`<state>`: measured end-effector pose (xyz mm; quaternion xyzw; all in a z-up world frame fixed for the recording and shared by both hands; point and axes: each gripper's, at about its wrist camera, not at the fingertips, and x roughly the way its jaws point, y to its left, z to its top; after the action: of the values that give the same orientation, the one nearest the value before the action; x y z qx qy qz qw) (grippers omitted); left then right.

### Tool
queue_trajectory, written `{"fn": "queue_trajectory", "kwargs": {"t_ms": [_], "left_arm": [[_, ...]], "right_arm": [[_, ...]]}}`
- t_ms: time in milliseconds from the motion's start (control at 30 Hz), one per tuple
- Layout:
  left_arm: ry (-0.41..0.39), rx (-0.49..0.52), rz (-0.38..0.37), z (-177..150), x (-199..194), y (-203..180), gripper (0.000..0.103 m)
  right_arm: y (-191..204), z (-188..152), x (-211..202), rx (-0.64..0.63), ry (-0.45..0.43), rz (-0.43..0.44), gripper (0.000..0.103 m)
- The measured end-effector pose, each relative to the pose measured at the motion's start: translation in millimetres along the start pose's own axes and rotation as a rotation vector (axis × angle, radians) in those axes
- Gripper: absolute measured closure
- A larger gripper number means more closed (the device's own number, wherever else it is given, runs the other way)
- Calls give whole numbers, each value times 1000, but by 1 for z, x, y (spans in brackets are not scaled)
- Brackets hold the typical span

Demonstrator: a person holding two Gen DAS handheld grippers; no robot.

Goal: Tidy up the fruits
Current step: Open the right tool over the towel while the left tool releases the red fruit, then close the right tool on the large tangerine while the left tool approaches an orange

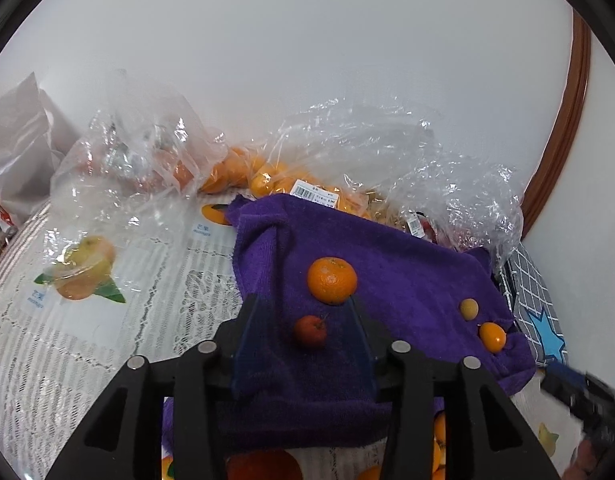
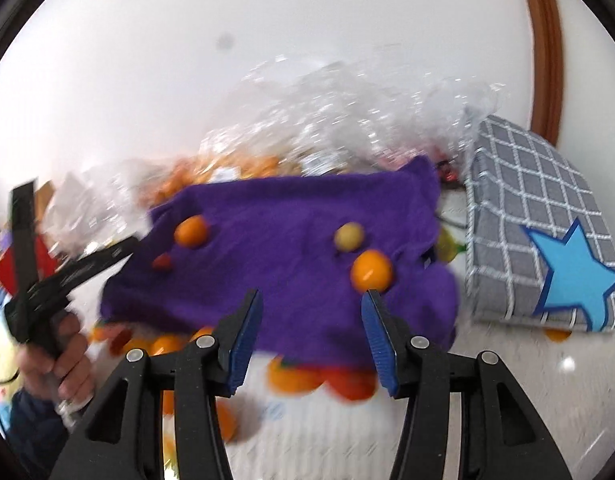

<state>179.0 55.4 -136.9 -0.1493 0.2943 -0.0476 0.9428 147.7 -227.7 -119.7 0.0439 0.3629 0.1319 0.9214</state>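
Four fruits are seen on the purple towel (image 1: 387, 264): a mandarin (image 1: 332, 280), a small red fruit (image 1: 310, 330), a pale green-yellow fruit (image 1: 469, 309) and a kumquat (image 1: 492, 337). The left gripper (image 1: 303, 300) is spread around the red fruit, untouched. The right gripper (image 2: 311, 296) is held spread near the kumquat

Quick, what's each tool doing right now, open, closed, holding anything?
Left tool: open, holding nothing, small red fruit between its fingers.
Right tool: open, empty, above the purple towel.
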Motion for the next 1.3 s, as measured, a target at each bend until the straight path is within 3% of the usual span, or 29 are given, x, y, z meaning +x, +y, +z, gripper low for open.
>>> {"fn": "queue_trajectory", "kwargs": {"t_ms": [100, 300, 467, 767, 933, 1100, 1300], "left_arm": [[-9, 2, 2, -3, -9, 4, 58], [-28, -7, 14, -16, -35, 19, 53], [-6, -8, 25, -27, -44, 25, 53], [12, 14, 14, -36, -50, 23, 52], [33, 45, -12, -39, -48, 15, 51], [64, 89, -69, -44, -48, 3, 51], [178, 122, -182, -54, -39, -14, 48]], "right_arm": [[19, -18, -10, -34, 31, 49, 46], [48, -53, -15, -108, 89, 94, 46], [61, -71, -7, -138, 128, 73, 46], [73, -74, 19, -173, 195, 44, 46], [67, -73, 20, -137, 179, 64, 60], [54, -73, 9, -90, 148, 47, 60], [19, -66, -8, -57, 81, -41, 60]]}}
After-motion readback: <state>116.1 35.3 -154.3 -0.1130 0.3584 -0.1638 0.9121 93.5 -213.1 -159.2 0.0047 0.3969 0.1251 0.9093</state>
